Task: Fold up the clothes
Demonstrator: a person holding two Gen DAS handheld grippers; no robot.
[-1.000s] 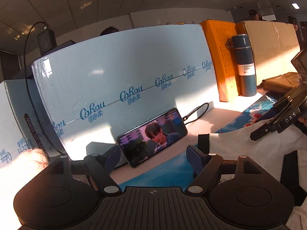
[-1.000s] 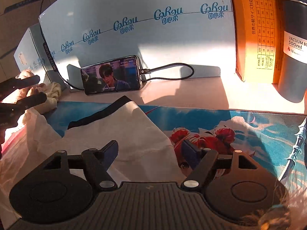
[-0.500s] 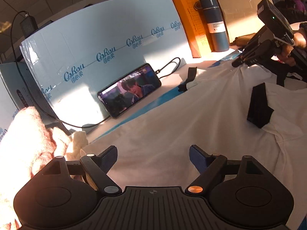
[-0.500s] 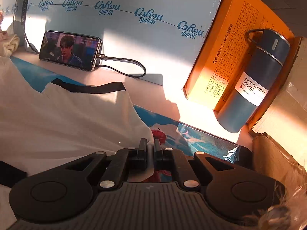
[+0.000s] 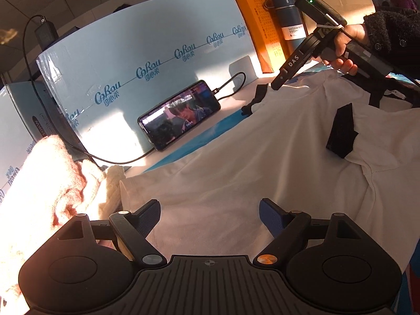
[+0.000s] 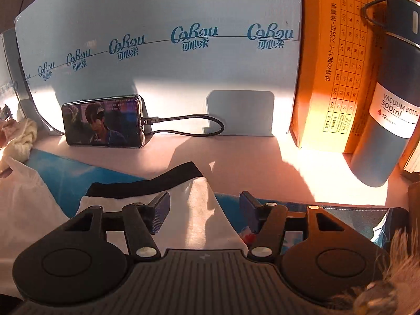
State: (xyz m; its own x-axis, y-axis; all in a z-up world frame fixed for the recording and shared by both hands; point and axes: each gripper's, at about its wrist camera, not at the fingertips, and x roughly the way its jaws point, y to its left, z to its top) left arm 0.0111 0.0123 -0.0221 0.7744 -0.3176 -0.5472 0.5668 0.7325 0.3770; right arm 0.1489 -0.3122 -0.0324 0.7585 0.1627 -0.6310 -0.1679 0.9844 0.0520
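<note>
A white T-shirt with black sleeve cuffs lies spread on the blue printed mat. My left gripper is open and empty just above the shirt's near hem. My right gripper is open over a sleeve of the shirt, whose black cuff lies just ahead of the fingers. The right gripper also shows in the left wrist view, held by a hand above the far sleeve.
A phone playing video leans on a pale blue board, its cable looping right. An orange box and a blue vacuum bottle stand at the right. A cream-pink knit garment lies at the left.
My right gripper has opened and now hangs over the sleeve with the black cuff. My left gripper has stayed open, low over the shirt's hem.
</note>
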